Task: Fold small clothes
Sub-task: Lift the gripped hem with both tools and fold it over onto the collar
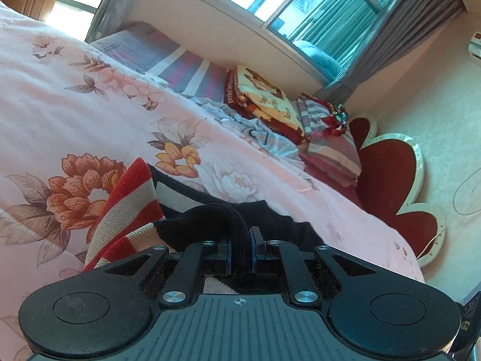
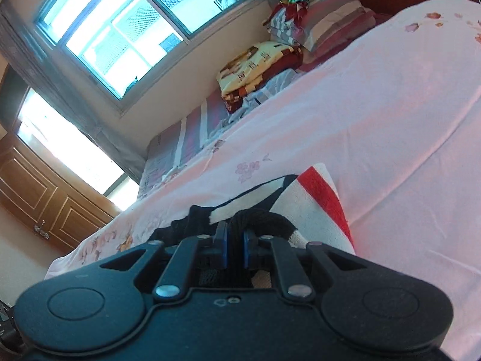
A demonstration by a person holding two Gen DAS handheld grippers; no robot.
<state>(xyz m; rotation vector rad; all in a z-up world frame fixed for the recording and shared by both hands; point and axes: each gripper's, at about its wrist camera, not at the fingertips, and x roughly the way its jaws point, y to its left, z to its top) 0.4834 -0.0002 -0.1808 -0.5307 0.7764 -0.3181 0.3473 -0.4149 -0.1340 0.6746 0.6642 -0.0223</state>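
Observation:
A small knitted garment (image 1: 129,210) with red, cream and black stripes lies on the pink floral bedspread (image 1: 75,105). My left gripper (image 1: 240,252) is shut on its black ribbed edge (image 1: 222,216), which bunches up between the blue pads. In the right wrist view the same garment (image 2: 315,201) shows its red and cream part to the right. My right gripper (image 2: 235,246) is shut on another stretch of the black edge (image 2: 258,219). Both grippers sit low over the bedspread (image 2: 375,105).
Folded blankets (image 1: 264,99) and striped pillows (image 1: 330,147) are stacked by the red headboard (image 1: 387,180). A striped mattress strip (image 1: 180,63) runs under the window (image 1: 300,3). A wooden cabinet (image 2: 39,186) stands past the bed's foot.

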